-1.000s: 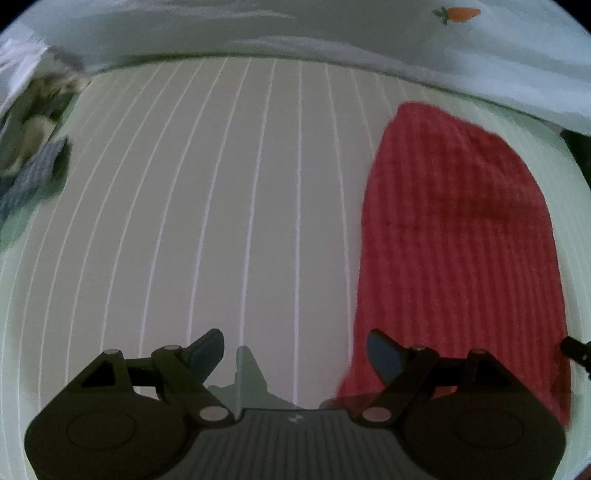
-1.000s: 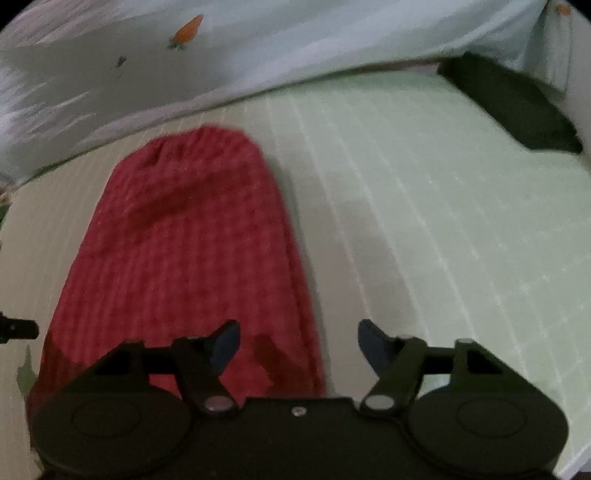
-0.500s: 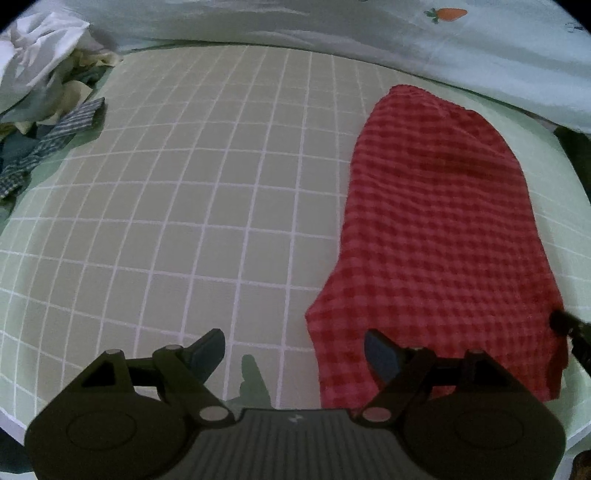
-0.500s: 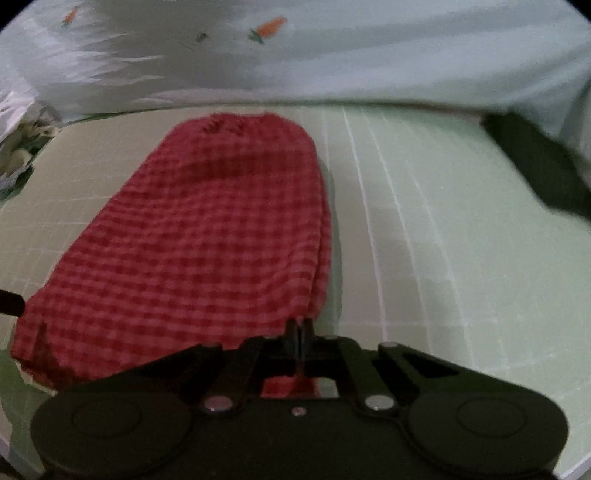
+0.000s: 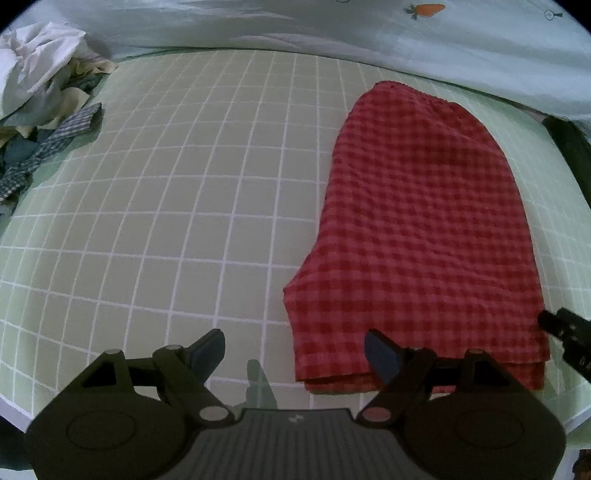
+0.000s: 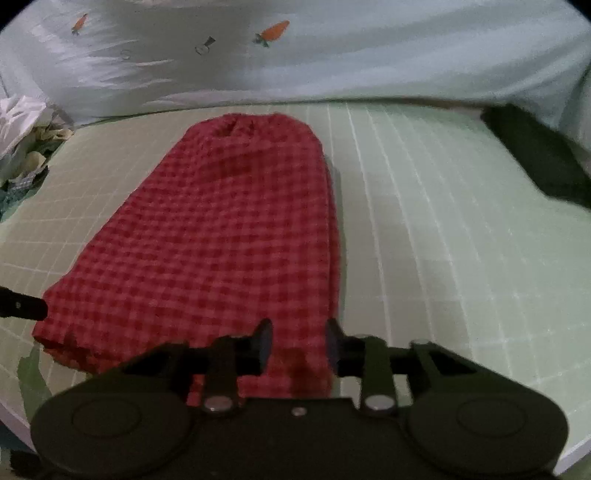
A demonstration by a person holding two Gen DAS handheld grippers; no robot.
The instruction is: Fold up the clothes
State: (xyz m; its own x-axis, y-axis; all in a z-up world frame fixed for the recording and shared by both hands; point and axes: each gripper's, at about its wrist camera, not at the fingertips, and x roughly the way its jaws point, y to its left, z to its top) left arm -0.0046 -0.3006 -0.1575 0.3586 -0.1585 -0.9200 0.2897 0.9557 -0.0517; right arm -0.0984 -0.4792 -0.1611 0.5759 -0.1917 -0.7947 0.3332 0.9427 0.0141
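You are holding your left gripper (image 5: 294, 349) low over the green grid mat (image 5: 177, 206), its fingers spread wide with nothing between them; the right-hand fingertip is sitting just over the near hem of the red gingham garment (image 5: 417, 236), while the left-hand one is hovering over bare mat. The garment is lying folded lengthwise on the mat, its gathered end pointing away toward the pale carrot-print sheet (image 5: 332, 29), and layered edges are showing at the near hem. Your right gripper (image 6: 298, 345) is sitting at the garment's near right corner with its fingers partly apart, the red cloth showing in the gap between them; whether they are touching it, you cannot tell. A heap of crumpled clothes (image 5: 40, 92) is lying at the mat's far left corner, and a dark folded cloth (image 6: 535, 158) is resting at the far right edge.
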